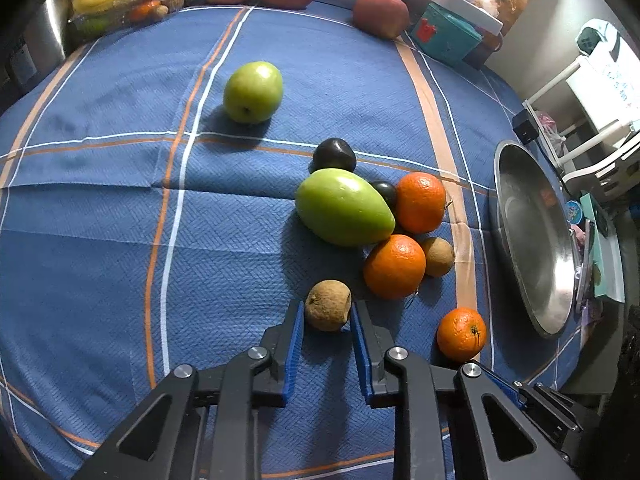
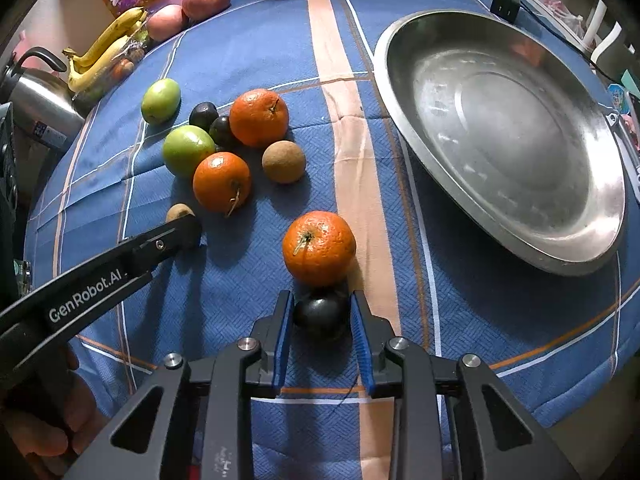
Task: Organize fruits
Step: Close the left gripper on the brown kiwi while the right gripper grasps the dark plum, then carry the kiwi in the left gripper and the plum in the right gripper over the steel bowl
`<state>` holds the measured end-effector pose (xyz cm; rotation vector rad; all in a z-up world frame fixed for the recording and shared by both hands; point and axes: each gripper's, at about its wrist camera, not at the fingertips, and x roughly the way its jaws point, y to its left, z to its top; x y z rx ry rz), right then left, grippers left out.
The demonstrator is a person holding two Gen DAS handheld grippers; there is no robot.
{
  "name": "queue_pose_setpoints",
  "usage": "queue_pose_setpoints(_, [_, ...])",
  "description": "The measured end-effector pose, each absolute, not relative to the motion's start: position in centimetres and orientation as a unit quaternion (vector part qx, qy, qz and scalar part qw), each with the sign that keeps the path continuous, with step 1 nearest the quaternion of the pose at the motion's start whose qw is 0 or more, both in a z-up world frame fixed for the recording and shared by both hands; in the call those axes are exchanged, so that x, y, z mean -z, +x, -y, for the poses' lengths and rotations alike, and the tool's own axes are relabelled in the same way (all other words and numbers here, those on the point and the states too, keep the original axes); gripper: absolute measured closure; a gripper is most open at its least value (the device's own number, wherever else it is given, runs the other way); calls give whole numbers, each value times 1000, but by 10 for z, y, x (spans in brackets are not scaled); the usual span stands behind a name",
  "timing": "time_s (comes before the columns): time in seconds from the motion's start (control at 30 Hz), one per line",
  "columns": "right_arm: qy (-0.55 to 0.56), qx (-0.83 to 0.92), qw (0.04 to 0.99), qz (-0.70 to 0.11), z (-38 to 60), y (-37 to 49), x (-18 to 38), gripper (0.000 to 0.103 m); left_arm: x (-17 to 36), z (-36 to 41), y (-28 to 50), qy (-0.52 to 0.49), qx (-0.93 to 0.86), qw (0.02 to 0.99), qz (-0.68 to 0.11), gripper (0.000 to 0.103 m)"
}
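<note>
With my left claw [image 1: 326, 316] pinched on a brown longan [image 1: 328, 310] and my right claw [image 2: 322, 314] clamped on a dark plum [image 2: 321, 316], both short of the steel basin [image 2: 404, 112], either round fruit might squirt free when lifted.

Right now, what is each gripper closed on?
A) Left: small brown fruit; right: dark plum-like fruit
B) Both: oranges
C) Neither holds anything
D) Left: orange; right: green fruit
A: the left gripper pinches the small brown fruit, and the right gripper clamps the dark fruit.
</note>
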<state>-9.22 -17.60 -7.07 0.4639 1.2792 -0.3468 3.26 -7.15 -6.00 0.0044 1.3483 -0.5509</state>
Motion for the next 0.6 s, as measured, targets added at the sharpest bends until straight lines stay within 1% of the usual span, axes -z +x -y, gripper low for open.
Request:
queue_pose_setpoints(0.37, [217,157,767,-583,175,-93,70,75,52,65,31,-1,243,750,-615,78])
queue_pose_setpoints(0.6, [225,155,781,-562,180,-99,56,75,32,53,30,-19,240,767,-594,78])
